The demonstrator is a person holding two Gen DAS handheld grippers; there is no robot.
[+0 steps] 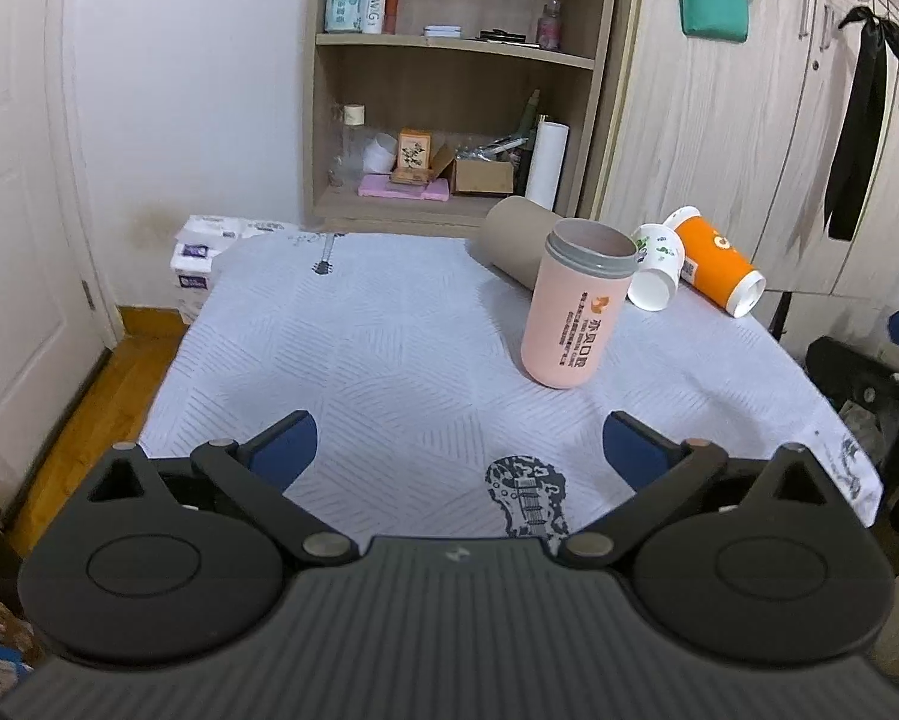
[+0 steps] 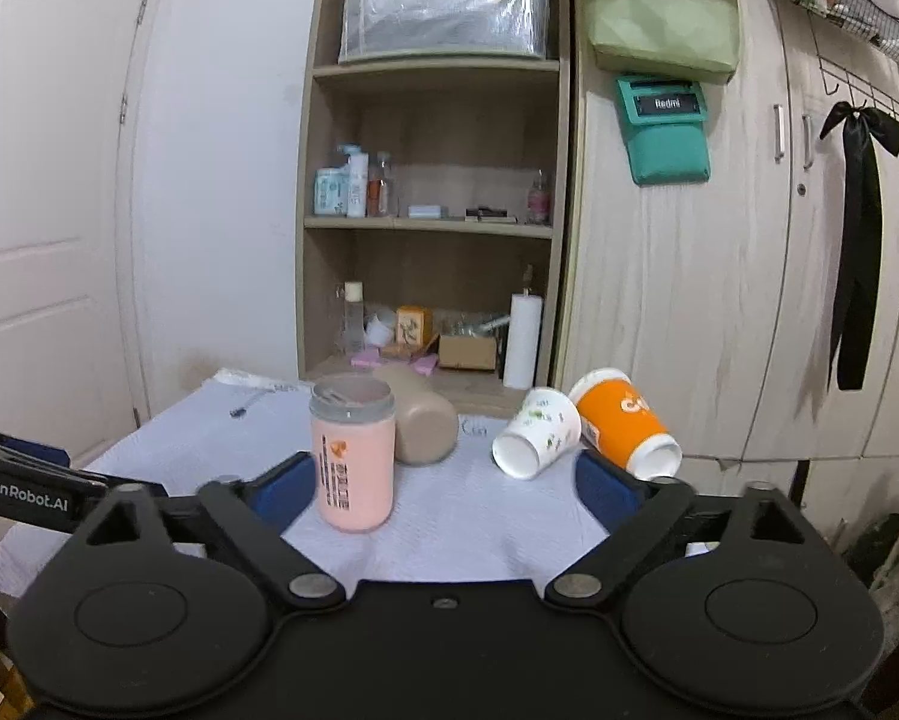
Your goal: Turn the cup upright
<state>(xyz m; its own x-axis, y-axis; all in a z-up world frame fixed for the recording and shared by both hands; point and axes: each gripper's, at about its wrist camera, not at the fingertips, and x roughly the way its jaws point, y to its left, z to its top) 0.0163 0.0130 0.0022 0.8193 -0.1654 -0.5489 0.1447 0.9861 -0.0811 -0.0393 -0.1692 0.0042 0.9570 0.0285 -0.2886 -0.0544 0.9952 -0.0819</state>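
A pink cup with a grey rim stands upright on the white patterned tablecloth. Behind it lie three cups on their sides: a tan cup, a small white paper cup and an orange cup. My left gripper is open and empty, well short of the pink cup. In the right wrist view the pink cup stands just ahead of the left finger; the tan cup, white cup and orange cup lie beyond. My right gripper is open and empty.
A wooden shelf unit with bottles and boxes stands behind the table. Wardrobe doors with a black ribbon are at the right. A white door and tissue packs are at the left. The left gripper's body shows at left.
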